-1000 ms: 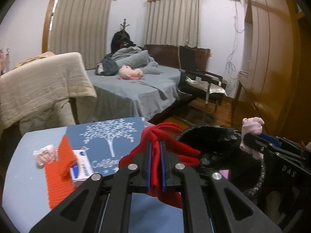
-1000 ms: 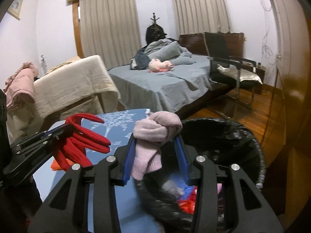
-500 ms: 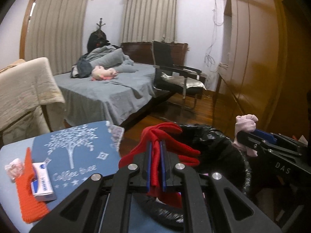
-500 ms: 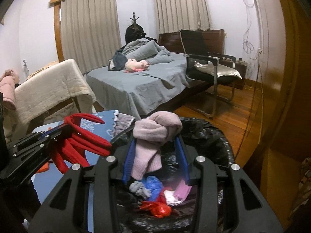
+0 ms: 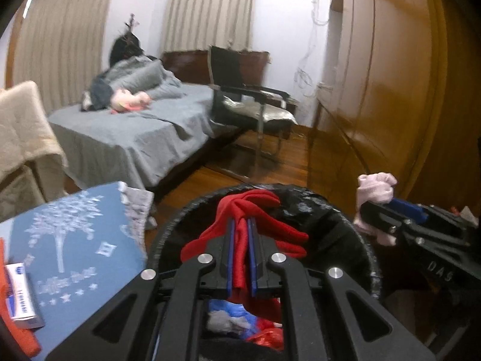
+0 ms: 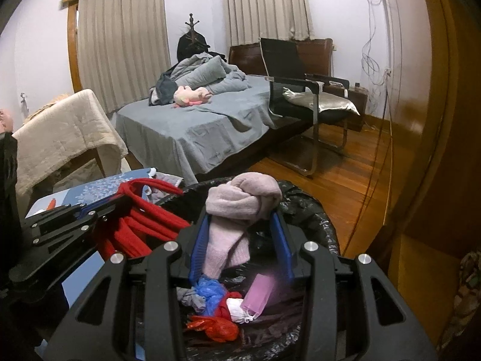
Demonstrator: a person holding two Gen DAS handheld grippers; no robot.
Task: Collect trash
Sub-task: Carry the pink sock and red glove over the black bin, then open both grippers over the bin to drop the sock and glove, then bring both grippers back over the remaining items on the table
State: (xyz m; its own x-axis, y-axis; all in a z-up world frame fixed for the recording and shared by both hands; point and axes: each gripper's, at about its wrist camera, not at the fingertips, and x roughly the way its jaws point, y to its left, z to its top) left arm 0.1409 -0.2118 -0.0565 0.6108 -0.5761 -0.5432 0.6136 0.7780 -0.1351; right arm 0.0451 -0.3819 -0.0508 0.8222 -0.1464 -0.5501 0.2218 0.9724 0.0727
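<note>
The left gripper (image 5: pixel 240 252) pinches a red glove (image 5: pixel 249 210) between nearly closed jaws and the right gripper (image 6: pixel 242 240) clamps a pink knitted garment (image 6: pixel 240 207) in wider-set jaws, both over the black-lined trash bin (image 6: pixel 324 231) beside the blue table (image 5: pixel 78 240).

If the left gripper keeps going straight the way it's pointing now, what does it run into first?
Most likely the far rim of the black-lined trash bin. The left gripper, shut on the red cloth, sits over the bin's mouth and points across it. Beyond the rim is open wood floor, though depth is unclear.
</note>
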